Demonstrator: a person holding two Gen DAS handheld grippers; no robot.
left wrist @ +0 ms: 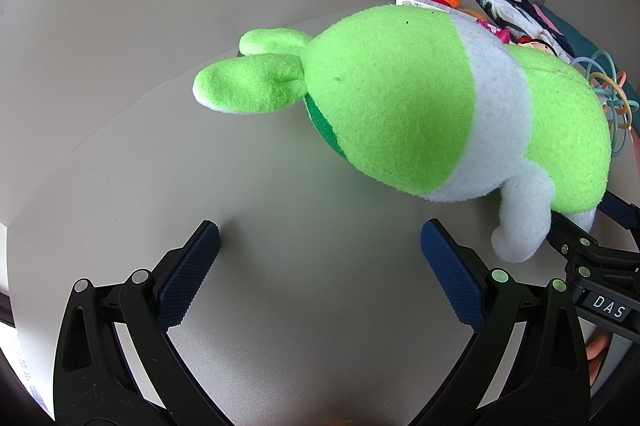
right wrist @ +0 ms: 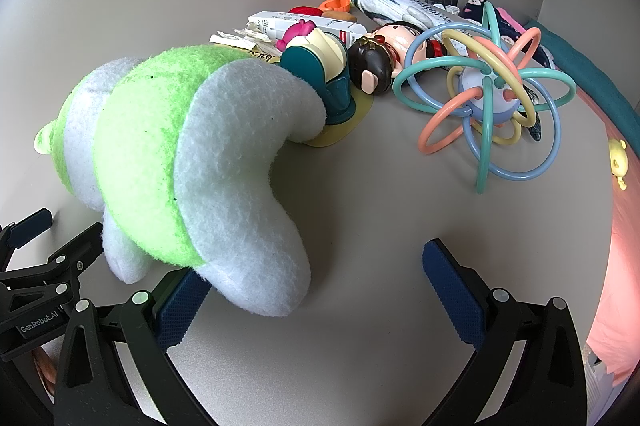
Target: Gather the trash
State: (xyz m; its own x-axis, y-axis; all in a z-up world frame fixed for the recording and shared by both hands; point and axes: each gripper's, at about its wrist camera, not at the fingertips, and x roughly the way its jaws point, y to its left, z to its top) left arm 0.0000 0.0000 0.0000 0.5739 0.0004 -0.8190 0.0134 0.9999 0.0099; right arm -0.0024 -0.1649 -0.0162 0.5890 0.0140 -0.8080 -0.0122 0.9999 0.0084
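Observation:
A bright green and white plush animal (left wrist: 400, 98) lies on its side on the grey table (left wrist: 200, 166). My left gripper (left wrist: 320, 238) is open just in front of it, with nothing between the pads. My right gripper (right wrist: 316, 262) is also open at the plush's (right wrist: 160, 154) rear end; a white limb rests over its left pad (right wrist: 180, 306). Behind the plush lie a white carton (right wrist: 304, 22), crumpled paper scraps (right wrist: 240, 38) and a yellow wrapper (right wrist: 262, 57), partly hidden.
Toys crowd the back right: a doll (right wrist: 380, 58), a teal cup toy (right wrist: 328, 82), a pastel ring ball (right wrist: 488, 94), a fish plush (right wrist: 392, 2), socks (right wrist: 476, 6). Pink cloth (right wrist: 616, 246) borders the right edge. The other gripper (right wrist: 66, 226) shows at the left.

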